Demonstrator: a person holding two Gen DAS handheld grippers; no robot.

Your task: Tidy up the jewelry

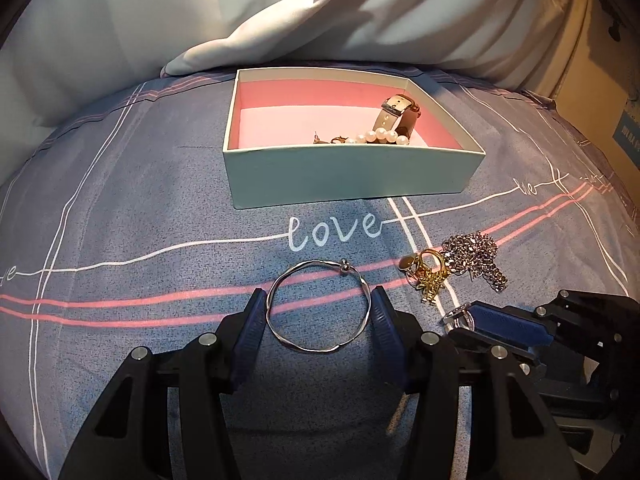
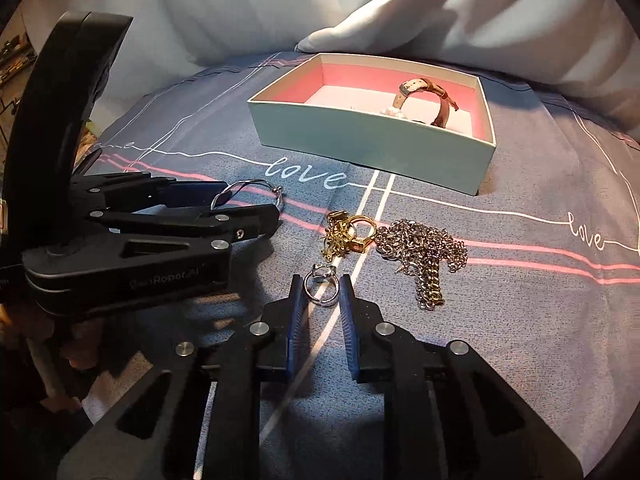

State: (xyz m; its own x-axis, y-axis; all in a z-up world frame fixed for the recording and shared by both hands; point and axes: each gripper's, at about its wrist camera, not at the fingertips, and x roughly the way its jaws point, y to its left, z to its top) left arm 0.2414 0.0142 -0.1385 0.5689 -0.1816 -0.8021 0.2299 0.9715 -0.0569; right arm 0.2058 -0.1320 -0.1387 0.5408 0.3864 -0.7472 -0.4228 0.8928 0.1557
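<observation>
On a blue bedspread (image 1: 120, 200), the left claw (image 1: 318, 314) pinches a silver bangle (image 1: 318, 308) and the right claw (image 2: 322, 294) a small ring (image 2: 322, 290); lift both gently toward the far jewelry box (image 1: 348, 176).

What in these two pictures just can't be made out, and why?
- Near floor of the pale green box with pink lining: its front wall hides it in both views.
- Small gold pieces beside the white pearl strand: too small to identify, left view.
- Heap of gold charms: tangled, pieces inseparable.
- Thin silver bangle: the left gripper covers part, right view.
- Small silver ring: stone detail too small.
</observation>
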